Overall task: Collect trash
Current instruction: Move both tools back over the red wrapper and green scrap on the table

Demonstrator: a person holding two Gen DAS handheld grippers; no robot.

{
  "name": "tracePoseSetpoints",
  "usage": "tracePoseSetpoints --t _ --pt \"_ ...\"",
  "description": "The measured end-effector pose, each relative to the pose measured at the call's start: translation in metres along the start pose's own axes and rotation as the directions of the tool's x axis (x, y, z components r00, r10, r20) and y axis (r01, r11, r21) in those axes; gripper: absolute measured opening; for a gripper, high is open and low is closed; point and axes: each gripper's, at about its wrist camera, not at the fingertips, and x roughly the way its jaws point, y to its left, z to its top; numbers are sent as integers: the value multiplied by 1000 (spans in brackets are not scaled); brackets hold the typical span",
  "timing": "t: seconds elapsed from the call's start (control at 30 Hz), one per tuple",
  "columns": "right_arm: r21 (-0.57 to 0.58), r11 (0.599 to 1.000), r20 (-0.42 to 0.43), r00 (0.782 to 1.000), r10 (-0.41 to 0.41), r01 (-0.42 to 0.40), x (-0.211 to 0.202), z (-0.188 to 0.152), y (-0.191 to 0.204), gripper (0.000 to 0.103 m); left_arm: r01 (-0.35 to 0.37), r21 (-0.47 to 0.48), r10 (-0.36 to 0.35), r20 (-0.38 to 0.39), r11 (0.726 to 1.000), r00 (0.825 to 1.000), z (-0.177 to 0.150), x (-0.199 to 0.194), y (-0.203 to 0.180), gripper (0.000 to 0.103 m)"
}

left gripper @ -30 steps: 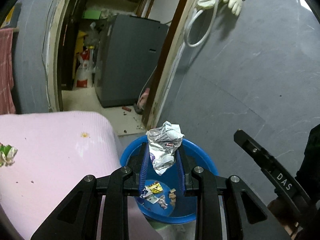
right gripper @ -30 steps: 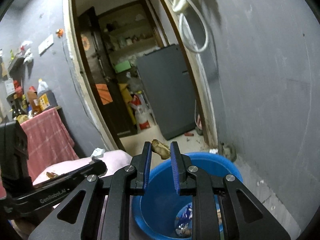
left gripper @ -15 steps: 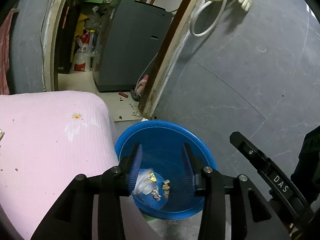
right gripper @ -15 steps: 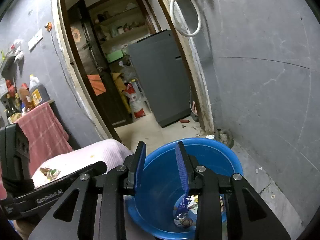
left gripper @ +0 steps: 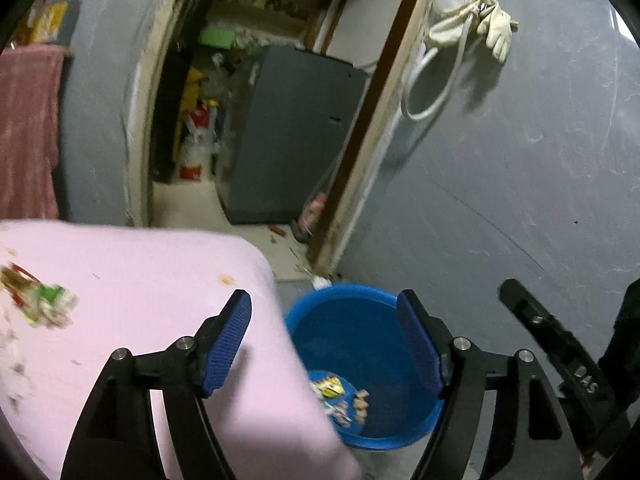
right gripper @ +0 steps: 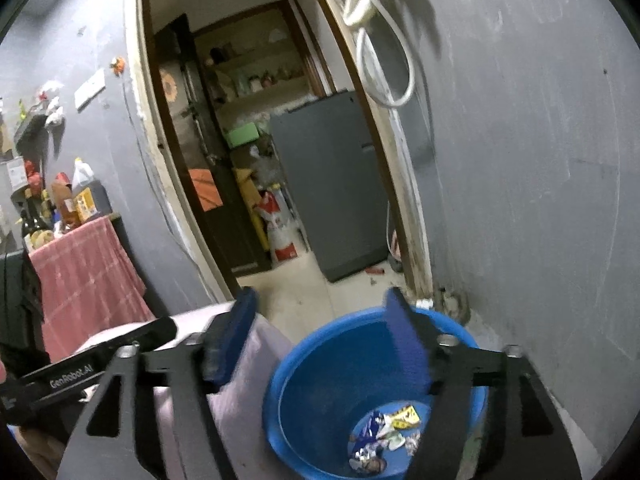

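Note:
A blue bucket stands on the floor by the pink table's corner, with several wrappers at its bottom. It also shows in the right wrist view, with the wrappers inside. My left gripper is open and empty above the table edge and bucket. My right gripper is open and empty above the bucket's rim. A crumpled green and red wrapper lies on the pink tablecloth at the left.
A grey wall rises right behind the bucket. An open doorway leads to a room with a grey fridge. A red-clothed shelf with bottles stands at the left. Small crumbs dot the tablecloth.
Both grippers opened and let go of their trash, the crumpled paper and a small brown scrap, over the bucket. The left gripper then swung left toward the table.

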Motion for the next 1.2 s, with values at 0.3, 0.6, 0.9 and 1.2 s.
tracePoseSetpoints --t 0.3,0.6,0.9,1.2 --pt "-81 995 140 988 60 -49 -20 8 35 103 -84 40 76 179 996 981 10 -62 23 96" --pt "-177 976 228 960 164 -125 -28 9 88 103 -167 59 145 271 984 952 11 -112 61 101" --pt "-243 945 202 941 272 -221 -19 -4 144 103 -288 2 274 307 957 911 4 -153 121 101" --pt "-278 925 49 958 281 -258 10 -22 181 103 -339 -71 347 180 938 921 -5 -160 188 101"
